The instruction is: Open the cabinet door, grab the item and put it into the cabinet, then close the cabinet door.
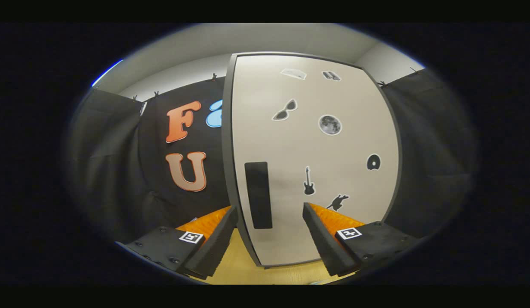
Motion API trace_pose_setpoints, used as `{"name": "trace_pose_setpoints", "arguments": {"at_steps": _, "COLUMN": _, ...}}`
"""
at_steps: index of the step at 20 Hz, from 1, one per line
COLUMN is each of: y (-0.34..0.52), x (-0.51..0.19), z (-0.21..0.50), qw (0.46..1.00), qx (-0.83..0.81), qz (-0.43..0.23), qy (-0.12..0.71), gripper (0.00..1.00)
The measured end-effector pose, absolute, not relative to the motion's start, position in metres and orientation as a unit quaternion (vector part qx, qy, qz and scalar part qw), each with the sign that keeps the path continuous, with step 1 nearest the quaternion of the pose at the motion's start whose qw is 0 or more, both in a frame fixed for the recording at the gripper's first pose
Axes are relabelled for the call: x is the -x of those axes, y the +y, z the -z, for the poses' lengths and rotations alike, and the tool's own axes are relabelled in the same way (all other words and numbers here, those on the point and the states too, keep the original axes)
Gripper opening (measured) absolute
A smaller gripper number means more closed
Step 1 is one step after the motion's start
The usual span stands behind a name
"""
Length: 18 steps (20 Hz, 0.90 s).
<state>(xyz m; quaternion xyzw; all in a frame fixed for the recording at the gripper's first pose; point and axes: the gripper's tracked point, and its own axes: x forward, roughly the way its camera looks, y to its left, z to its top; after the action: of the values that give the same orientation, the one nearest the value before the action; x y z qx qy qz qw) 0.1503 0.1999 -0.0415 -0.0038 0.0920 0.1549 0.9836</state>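
Note:
A tall pale cabinet point(316, 149) with a dark frame stands upright just ahead of me, its door point(290, 171) shut and dotted with small black stickers. A black vertical handle point(258, 194) sits near the door's left edge, low down. My gripper point(270, 214) is open, and the handle lies between and just beyond the two black fingers point(220, 233), with the left one outside the door's edge. Orange padding shows behind each finger. Nothing is held.
Black cloth walls hang behind and to both sides of the cabinet. A yellowish wooden surface point(243, 267) lies under the fingers and runs up to the cabinet's foot.

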Motion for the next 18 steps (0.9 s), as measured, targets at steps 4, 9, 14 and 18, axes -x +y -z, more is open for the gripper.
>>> {"name": "trace_pose_setpoints", "arguments": {"at_steps": 4, "y": 0.212, "x": -0.185, "z": 0.055, "qw": 0.980, "qx": -0.011, "qz": -0.158, "qy": 0.122, "gripper": 0.84}}
{"name": "trace_pose_setpoints", "arguments": {"at_steps": 9, "y": 0.214, "x": -0.194, "z": 0.058, "qw": 0.978, "qx": -0.014, "qz": -0.164, "qy": 0.130, "gripper": 0.68}}
{"name": "trace_pose_setpoints", "arguments": {"at_steps": 14, "y": 0.222, "x": -0.187, "z": 0.060, "qw": 0.977, "qx": 0.000, "qz": -0.174, "qy": 0.126, "gripper": 0.39}}
{"name": "trace_pose_setpoints", "arguments": {"at_steps": 18, "y": 0.218, "x": -0.180, "z": 0.059, "qw": 0.978, "qx": 0.000, "qz": -0.170, "qy": 0.123, "gripper": 0.27}}
